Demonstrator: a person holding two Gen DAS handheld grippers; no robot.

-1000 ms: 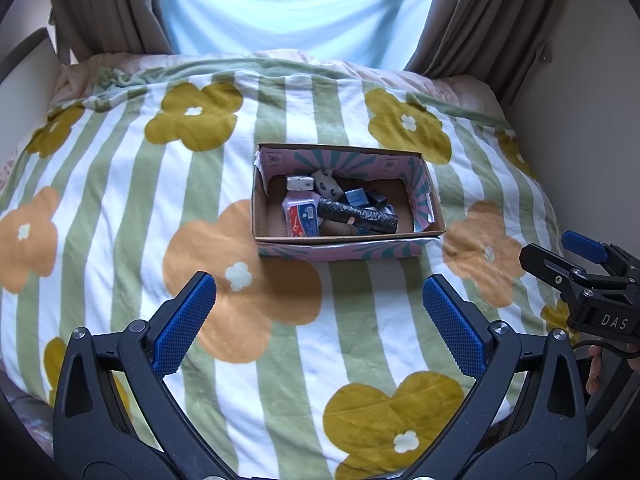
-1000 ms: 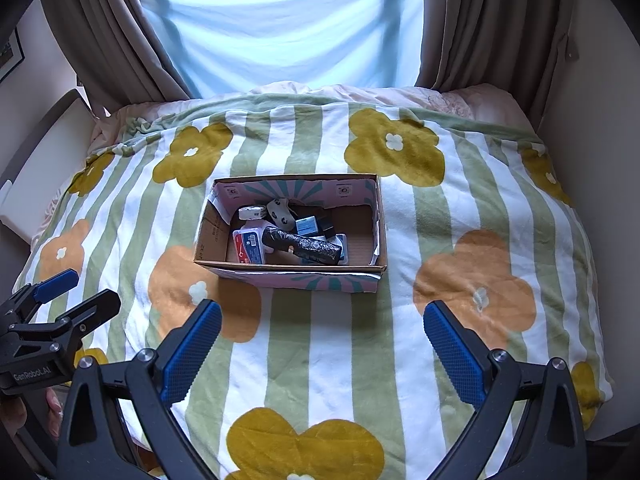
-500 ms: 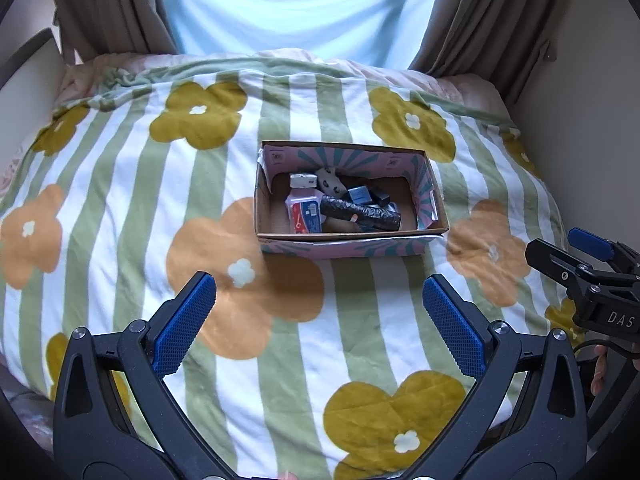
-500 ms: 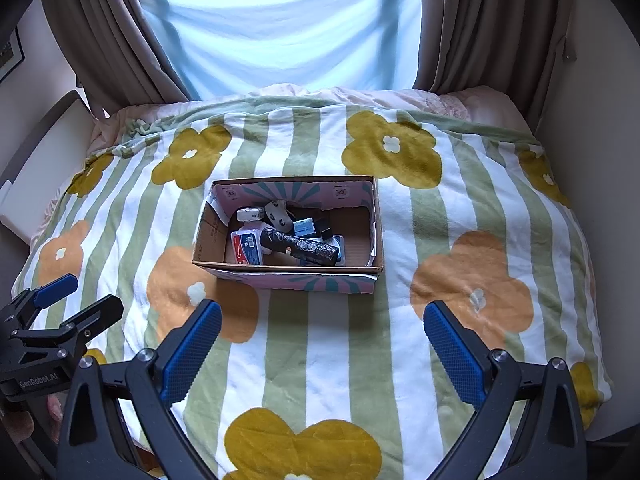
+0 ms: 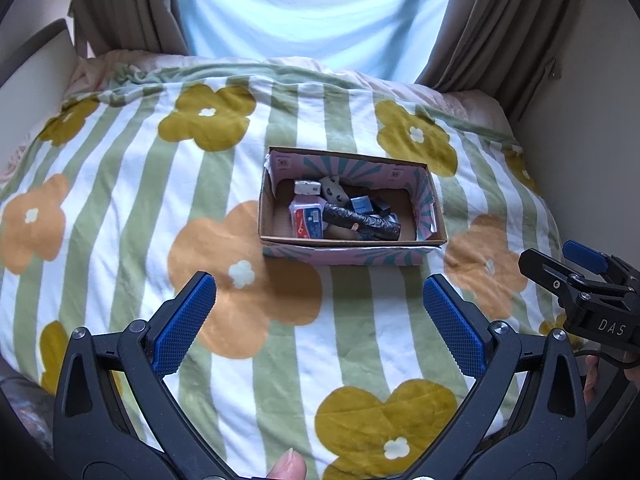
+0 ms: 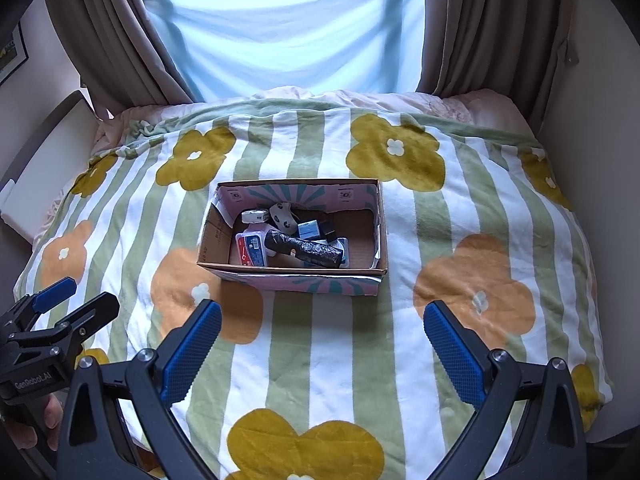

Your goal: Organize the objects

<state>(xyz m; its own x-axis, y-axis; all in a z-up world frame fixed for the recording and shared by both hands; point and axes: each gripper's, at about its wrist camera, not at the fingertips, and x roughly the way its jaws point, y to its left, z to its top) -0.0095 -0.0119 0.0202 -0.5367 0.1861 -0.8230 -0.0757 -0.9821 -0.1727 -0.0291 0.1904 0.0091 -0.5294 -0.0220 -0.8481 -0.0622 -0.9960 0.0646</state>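
The left gripper (image 5: 319, 320) and right gripper (image 6: 322, 344) both hover with jaws spread wide and empty above the near part of a flower-patterned bed cover (image 6: 400, 352). Near the cover's middle sits an open cardboard box (image 6: 296, 278) holding a black roll (image 6: 304, 249), a small red-labelled case (image 6: 250, 248) and other small items.

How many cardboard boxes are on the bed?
1. The cardboard box sits open mid-bed on the flowered blanket, holding a black roll and other small items. No other box shows.
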